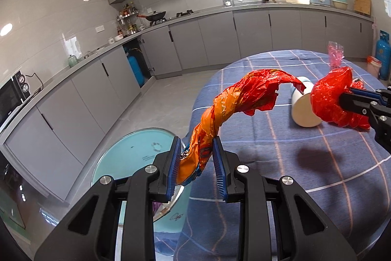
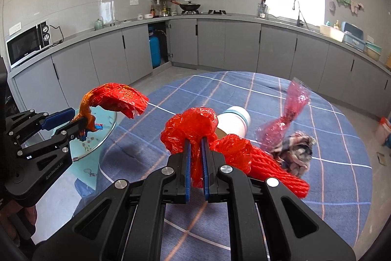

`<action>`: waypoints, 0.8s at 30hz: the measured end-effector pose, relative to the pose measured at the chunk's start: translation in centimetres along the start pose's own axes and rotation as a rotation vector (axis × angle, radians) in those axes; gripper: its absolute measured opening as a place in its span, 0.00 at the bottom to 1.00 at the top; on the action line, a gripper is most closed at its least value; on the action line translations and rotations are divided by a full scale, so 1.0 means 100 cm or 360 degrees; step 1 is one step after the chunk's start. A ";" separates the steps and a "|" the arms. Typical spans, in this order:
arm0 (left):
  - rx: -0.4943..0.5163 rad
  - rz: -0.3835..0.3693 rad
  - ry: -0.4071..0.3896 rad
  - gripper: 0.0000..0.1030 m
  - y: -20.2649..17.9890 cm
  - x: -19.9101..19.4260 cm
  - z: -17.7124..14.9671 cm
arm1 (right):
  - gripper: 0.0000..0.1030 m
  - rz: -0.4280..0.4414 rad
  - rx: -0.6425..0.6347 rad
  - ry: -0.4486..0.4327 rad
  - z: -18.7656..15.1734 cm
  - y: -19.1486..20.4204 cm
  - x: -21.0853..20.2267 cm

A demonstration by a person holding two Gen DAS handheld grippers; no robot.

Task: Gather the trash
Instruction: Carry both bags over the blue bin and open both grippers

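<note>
The tablecloth is blue with white and orange check lines. The twisted wrapper runs orange to red; the bag is bright red. The cup is white with 1 teal band. Far cabinets are grey.

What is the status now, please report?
Left gripper shut on twisted orange wrapper, lifted. Right gripper shut on red plastic bag. White cup, pink wrapper, crumpled wad remain on table. Nothing blocking.
</note>
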State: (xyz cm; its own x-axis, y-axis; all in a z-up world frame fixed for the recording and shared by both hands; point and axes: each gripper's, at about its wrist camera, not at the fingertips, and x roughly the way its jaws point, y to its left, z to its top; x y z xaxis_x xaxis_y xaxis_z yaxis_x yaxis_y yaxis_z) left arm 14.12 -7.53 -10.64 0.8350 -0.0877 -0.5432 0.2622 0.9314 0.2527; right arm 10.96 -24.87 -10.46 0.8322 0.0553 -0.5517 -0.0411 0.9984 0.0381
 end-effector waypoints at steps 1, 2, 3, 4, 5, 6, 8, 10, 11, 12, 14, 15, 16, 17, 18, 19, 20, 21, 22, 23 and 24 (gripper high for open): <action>-0.0006 0.0007 0.0004 0.26 0.001 0.001 0.000 | 0.08 0.0003 -0.0006 -0.0002 0.001 0.002 0.001; -0.0009 0.0011 0.0005 0.26 0.002 0.001 0.000 | 0.08 0.0005 -0.0008 -0.0004 0.001 0.003 0.001; -0.0016 0.0020 0.0006 0.26 0.005 0.001 0.000 | 0.08 0.0007 -0.0012 -0.0006 0.002 0.005 0.002; -0.0021 0.0028 0.0006 0.26 0.009 0.002 -0.001 | 0.08 0.0009 -0.0014 -0.0009 0.002 0.005 0.002; -0.0024 0.0031 0.0007 0.26 0.010 0.002 -0.001 | 0.08 0.0011 -0.0016 -0.0011 0.003 0.007 0.003; -0.0029 0.0038 0.0008 0.26 0.012 0.003 -0.001 | 0.08 0.0012 -0.0019 -0.0012 0.004 0.008 0.003; -0.0038 0.0052 0.0011 0.26 0.016 0.003 -0.001 | 0.08 0.0018 -0.0027 -0.0015 0.006 0.012 0.005; -0.0047 0.0067 0.0012 0.26 0.021 0.003 -0.002 | 0.08 0.0025 -0.0034 -0.0017 0.008 0.017 0.008; -0.0050 0.0077 0.0012 0.26 0.023 0.003 -0.002 | 0.08 0.0028 -0.0038 -0.0018 0.009 0.019 0.009; -0.0059 0.0087 0.0013 0.26 0.026 0.004 -0.001 | 0.08 0.0033 -0.0043 -0.0019 0.010 0.021 0.010; -0.0072 0.0109 0.0015 0.26 0.032 0.004 -0.001 | 0.08 0.0042 -0.0051 -0.0021 0.011 0.024 0.012; -0.0078 0.0120 0.0016 0.26 0.034 0.005 0.000 | 0.08 0.0048 -0.0057 -0.0023 0.013 0.027 0.014; -0.0082 0.0128 0.0018 0.26 0.035 0.005 0.000 | 0.08 0.0052 -0.0061 -0.0025 0.014 0.029 0.015; -0.0088 0.0136 0.0020 0.26 0.037 0.005 0.000 | 0.08 0.0058 -0.0066 -0.0029 0.016 0.031 0.016; -0.0093 0.0147 0.0022 0.26 0.040 0.006 0.000 | 0.08 0.0065 -0.0070 -0.0030 0.017 0.033 0.017; -0.0099 0.0159 0.0024 0.26 0.043 0.006 0.000 | 0.08 0.0071 -0.0075 -0.0031 0.018 0.035 0.018; -0.0104 0.0171 0.0027 0.26 0.045 0.006 0.000 | 0.08 0.0075 -0.0080 -0.0032 0.020 0.037 0.020; -0.0108 0.0187 0.0031 0.26 0.048 0.007 0.000 | 0.08 0.0083 -0.0087 -0.0033 0.021 0.040 0.022; -0.0114 0.0200 0.0036 0.26 0.052 0.008 0.000 | 0.08 0.0089 -0.0091 -0.0035 0.022 0.042 0.023; -0.0117 0.0210 0.0037 0.26 0.054 0.008 0.000 | 0.08 0.0095 -0.0096 -0.0036 0.024 0.044 0.024; -0.0124 0.0228 0.0040 0.26 0.058 0.009 0.000 | 0.08 0.0101 -0.0101 -0.0038 0.025 0.046 0.025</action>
State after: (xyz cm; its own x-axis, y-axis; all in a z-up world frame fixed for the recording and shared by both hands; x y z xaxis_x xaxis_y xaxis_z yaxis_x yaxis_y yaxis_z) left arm 16.37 -2.21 -9.64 0.8486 0.0562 -0.5261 0.1021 0.9583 0.2670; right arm 14.24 -20.18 -9.60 0.8396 0.1192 -0.5300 -0.1286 0.9915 0.0192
